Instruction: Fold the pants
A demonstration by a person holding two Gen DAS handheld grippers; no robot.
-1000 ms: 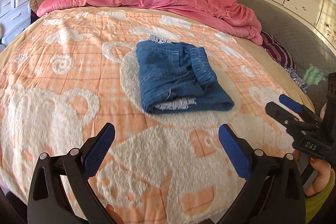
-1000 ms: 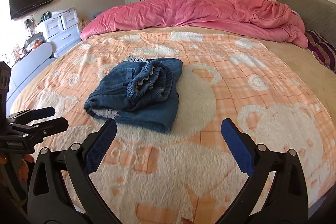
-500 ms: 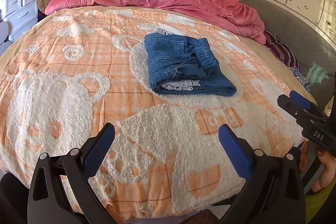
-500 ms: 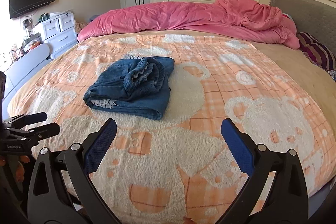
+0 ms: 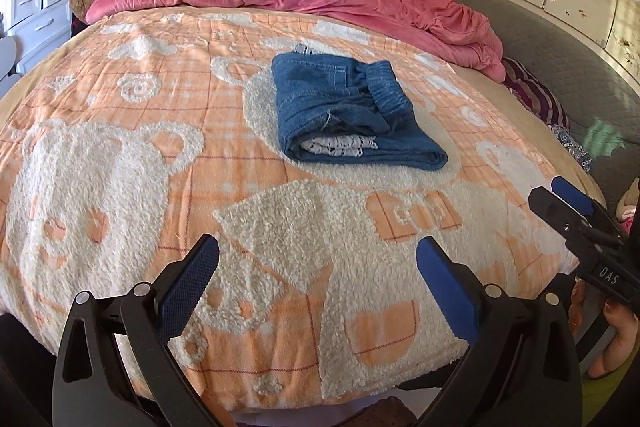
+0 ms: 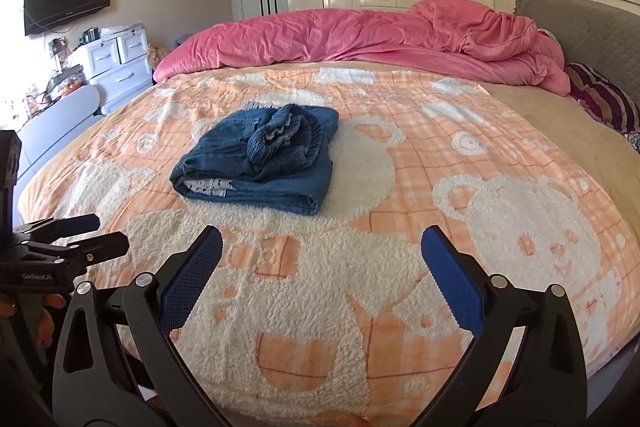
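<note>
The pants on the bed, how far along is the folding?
Looks done: the pants lie as a compact folded bundle on the teddy-bear blanket, waistband on top. Nothing is in hand; left claw and right claw are open and clear of them. Little appears left.

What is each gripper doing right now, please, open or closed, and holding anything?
Left gripper: open, jaws wide apart, holding nothing.
Right gripper: open, jaws wide apart, holding nothing.
The folded pants lie untouched on the bed.
</note>
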